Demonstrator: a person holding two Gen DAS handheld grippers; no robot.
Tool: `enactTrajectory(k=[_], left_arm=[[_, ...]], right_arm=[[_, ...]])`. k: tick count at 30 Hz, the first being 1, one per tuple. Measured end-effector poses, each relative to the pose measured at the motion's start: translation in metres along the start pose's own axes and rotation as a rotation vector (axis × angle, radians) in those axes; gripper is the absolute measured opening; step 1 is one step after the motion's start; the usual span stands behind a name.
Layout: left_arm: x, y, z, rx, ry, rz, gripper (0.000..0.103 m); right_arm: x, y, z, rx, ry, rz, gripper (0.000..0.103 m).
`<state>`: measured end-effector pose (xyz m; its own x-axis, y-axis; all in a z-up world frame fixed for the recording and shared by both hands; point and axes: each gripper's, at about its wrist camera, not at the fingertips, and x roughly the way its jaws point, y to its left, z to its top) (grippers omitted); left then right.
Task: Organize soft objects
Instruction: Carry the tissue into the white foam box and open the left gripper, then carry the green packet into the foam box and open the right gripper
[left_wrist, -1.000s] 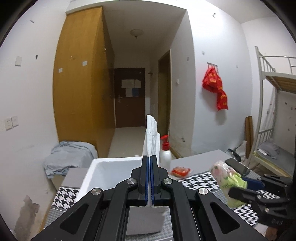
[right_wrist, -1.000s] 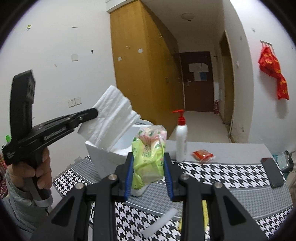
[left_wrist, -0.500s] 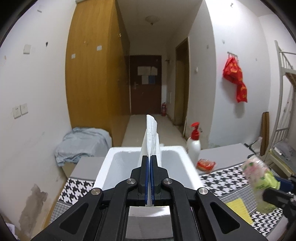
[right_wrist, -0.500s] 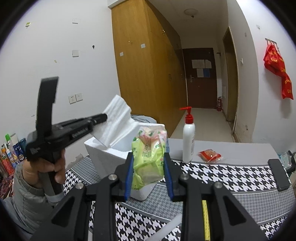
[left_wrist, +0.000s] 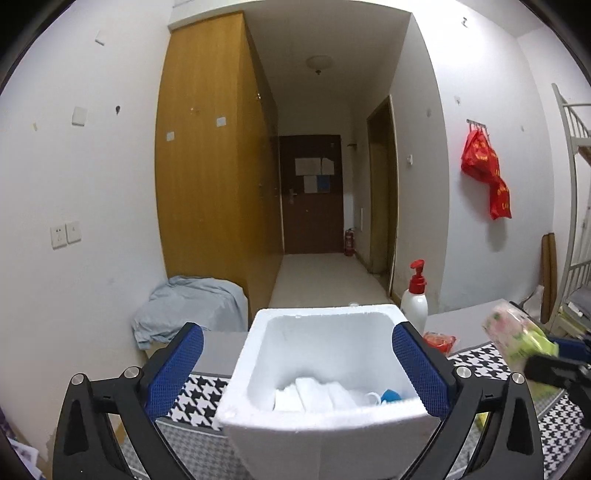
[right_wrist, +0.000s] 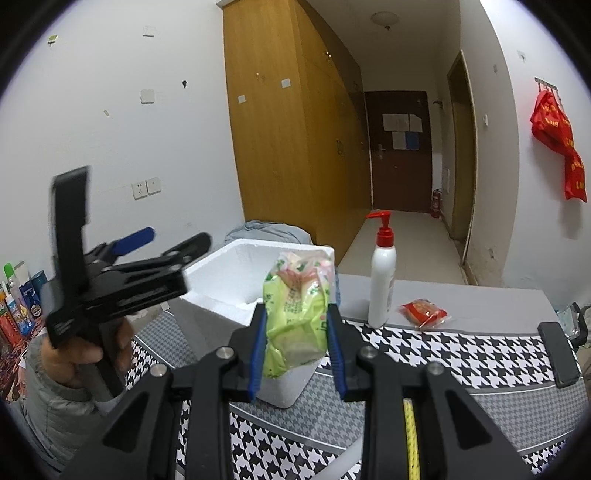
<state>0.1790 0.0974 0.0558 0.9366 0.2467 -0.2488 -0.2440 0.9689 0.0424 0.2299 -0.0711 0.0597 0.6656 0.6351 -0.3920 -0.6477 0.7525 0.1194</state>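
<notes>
Left gripper (left_wrist: 295, 363): jaws opening, spread wide, nothing between the pads, poised over the white foam box (left_wrist: 325, 369) on the worktop (right_wrist: 461, 354). A folded white cloth (left_wrist: 314, 393) lies inside the box; a second ago that cloth stood clamped upright in closed jaws. Right gripper (right_wrist: 297, 347): clamped on a green-and-pink soft packet (right_wrist: 295, 314), held in the air beside the box, grip unchanged. White pump bottle (right_wrist: 382, 277) and red sachet (right_wrist: 423, 312) stand further right.
</notes>
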Motion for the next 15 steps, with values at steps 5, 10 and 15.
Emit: enactTrajectory(k=[5, 10, 15], left_arm=[[-0.022, 0.016, -0.006, -0.006, -0.009, 0.024, 0.102], [-0.035, 0.029, -0.012, -0.020, -0.006, 0.044, 0.102], [-0.041, 0.042, -0.020, -0.030, 0.009, 0.047, 0.102]], right_arm=[[0.004, 0.007, 0.006, -0.006, -0.004, 0.009, 0.035], [0.012, 0.015, 0.013, -0.016, -0.005, 0.015, 0.035], [0.025, 0.024, 0.024, -0.023, 0.004, 0.031, 0.035]])
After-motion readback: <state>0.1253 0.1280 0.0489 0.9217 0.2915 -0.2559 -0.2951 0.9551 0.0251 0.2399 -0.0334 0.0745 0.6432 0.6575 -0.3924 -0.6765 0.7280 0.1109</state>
